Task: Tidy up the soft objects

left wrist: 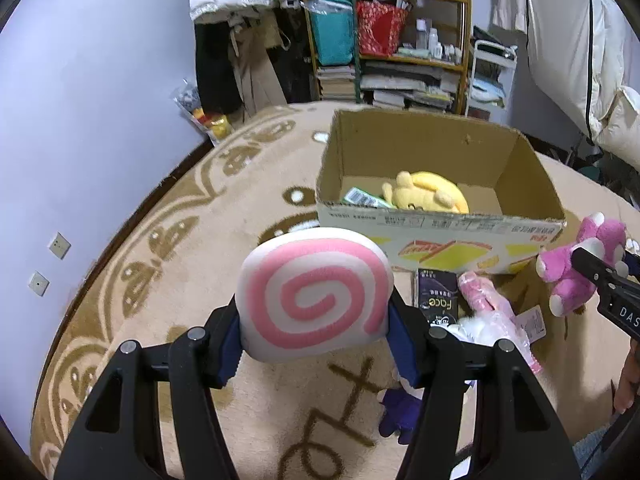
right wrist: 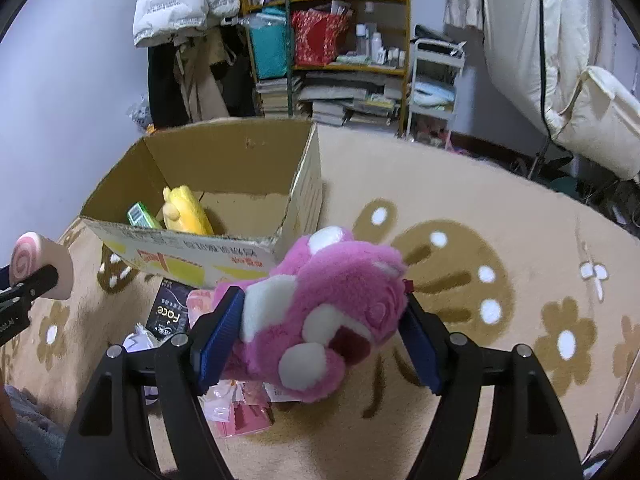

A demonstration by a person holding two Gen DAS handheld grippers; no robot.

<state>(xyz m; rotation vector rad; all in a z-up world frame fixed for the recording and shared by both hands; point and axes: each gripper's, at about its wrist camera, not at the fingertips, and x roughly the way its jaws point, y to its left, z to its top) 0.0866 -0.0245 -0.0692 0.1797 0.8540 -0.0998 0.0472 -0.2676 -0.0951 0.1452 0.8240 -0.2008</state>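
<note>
A white soft roll with a pink swirl (left wrist: 316,296) hangs above the rug, my left gripper (left wrist: 316,340) shut on its sides. It also shows at the left edge of the right wrist view, the swirl roll (right wrist: 30,264) in the left gripper (right wrist: 28,284). My right gripper (right wrist: 320,332) is shut on a pink and white plush bear (right wrist: 328,312), held above the rug just right of the open cardboard box (right wrist: 192,240). From the left wrist view, the bear (left wrist: 576,272) and right gripper (left wrist: 592,268) sit at the right edge. The box (left wrist: 440,224) holds a yellow plush (left wrist: 428,196) and a green pack (left wrist: 362,199).
On the beige patterned rug (left wrist: 180,280) in front of the box lie a black packet (left wrist: 438,296), a pink wrapped item (left wrist: 488,300), a white plush (left wrist: 480,328) and a purple plush (left wrist: 400,412). A cluttered shelf (left wrist: 384,40) and hanging coats stand behind the box.
</note>
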